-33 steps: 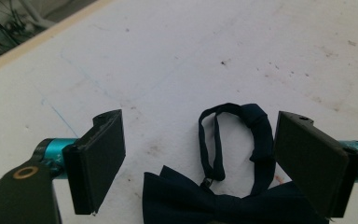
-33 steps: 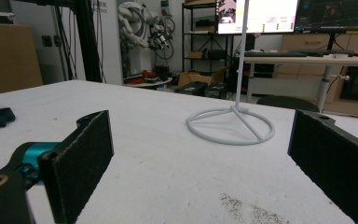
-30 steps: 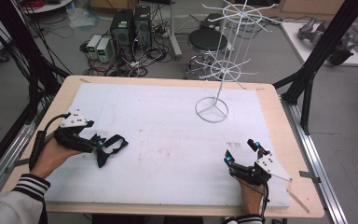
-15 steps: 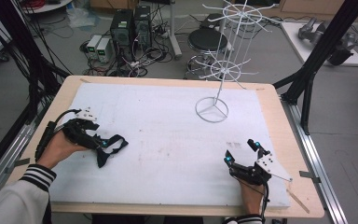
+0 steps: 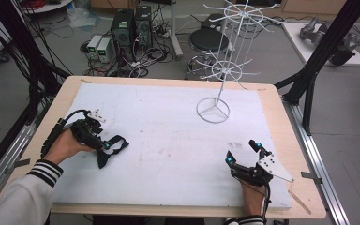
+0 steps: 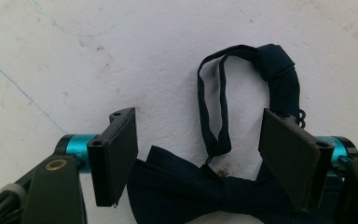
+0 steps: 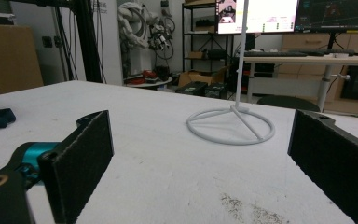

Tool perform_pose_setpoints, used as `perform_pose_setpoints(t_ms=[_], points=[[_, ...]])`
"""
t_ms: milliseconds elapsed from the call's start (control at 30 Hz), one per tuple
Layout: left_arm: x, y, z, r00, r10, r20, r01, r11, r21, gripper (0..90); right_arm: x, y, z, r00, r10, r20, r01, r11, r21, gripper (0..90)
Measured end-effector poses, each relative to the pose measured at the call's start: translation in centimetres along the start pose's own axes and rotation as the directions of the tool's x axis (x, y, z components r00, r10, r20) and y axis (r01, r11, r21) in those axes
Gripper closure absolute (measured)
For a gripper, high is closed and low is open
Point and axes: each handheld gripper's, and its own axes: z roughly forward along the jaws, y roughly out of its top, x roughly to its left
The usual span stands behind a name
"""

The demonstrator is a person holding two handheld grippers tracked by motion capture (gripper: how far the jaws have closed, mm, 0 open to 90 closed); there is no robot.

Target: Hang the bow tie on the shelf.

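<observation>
1 bow tie [image 6: 205, 186], 1 rack [image 5: 222, 65].

High view: overhead, looking forward and down across the desk [image 5: 168, 136]. Left gripper view: close, straight down. Right gripper view: low, level, facing the wire stand [image 7: 233, 121], shared with high view.

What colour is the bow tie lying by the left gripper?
Dark navy blue; the bow tie shows best in the left gripper view.
</observation>
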Motion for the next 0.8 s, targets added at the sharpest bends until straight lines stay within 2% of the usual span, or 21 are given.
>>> perform_pose_setpoints(t_ms=[133,300,333,533,600,800], points=[[0.10,0.07,0.10,0.9997,0.009,0.023,-0.010,0.9998,0.018,37.3,-0.01,0.00,0.00,1.0000,0.001,0.001,-0.001,1.000,0.001,5.7],[-0.07,0.21,0.37,0.9996,0.021,0.018,-0.022,0.9987,0.046,40.6,0.01,0.01,-0.01,1.0000,0.004,0.000,-0.004,1.000,0.001,5.7],[-0.05,0.28,0.43,0.9992,0.037,0.015,-0.038,0.9968,0.071,41.7,0.00,0.00,-0.01,1.0000,0.002,0.001,-0.002,1.000,0.001,5.7],[-0.11,0.41,0.68,0.9988,0.046,0.018,-0.048,0.9952,0.085,42.3,0.01,0.01,-0.01,1.0000,0.005,0.001,-0.005,1.000,0.002,5.7],[-0.14,0.52,0.79,0.9984,0.054,0.019,-0.056,0.9932,0.102,43.7,0.00,0.00,0.00,1.0000,0.004,0.000,-0.004,1.000,0.001,5.7],[-0.22,0.69,0.99,0.9978,0.063,0.022,-0.065,0.9914,0.113,48.7,0.00,0.00,-0.01,1.0000,0.006,0.000,-0.006,1.000,0.002,5.7]])
